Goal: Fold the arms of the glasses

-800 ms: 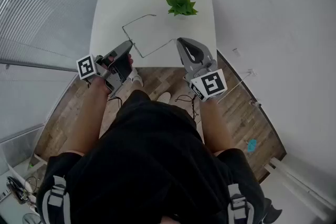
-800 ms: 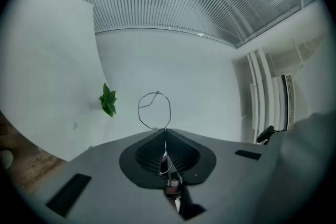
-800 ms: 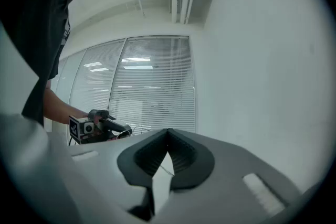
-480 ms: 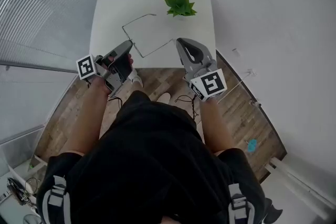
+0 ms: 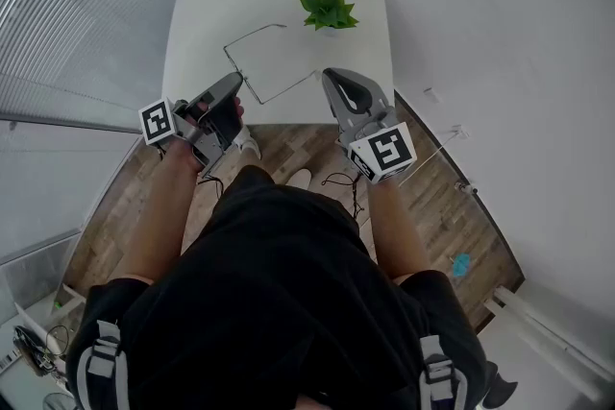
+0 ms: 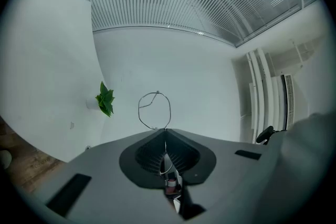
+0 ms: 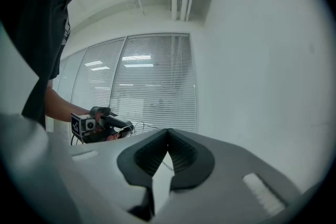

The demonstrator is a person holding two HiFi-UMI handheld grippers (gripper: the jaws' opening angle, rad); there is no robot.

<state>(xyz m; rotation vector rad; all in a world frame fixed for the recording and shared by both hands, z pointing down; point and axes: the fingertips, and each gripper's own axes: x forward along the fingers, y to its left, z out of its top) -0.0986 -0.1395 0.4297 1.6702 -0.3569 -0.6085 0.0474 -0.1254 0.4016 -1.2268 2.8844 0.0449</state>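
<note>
The glasses are a thin wire frame held in the air over the near edge of the white table, stretched between my two grippers. My left gripper is shut on one end of the wire. In the left gripper view, a round wire rim rises just past the closed tips of that gripper. My right gripper is shut on the other end of the wire. Its closed jaws face the left gripper in the right gripper view.
A small green potted plant stands at the far right of the table, also seen as a plant in the left gripper view. Wooden floor lies below the grippers, with window blinds to the left and a white wall to the right.
</note>
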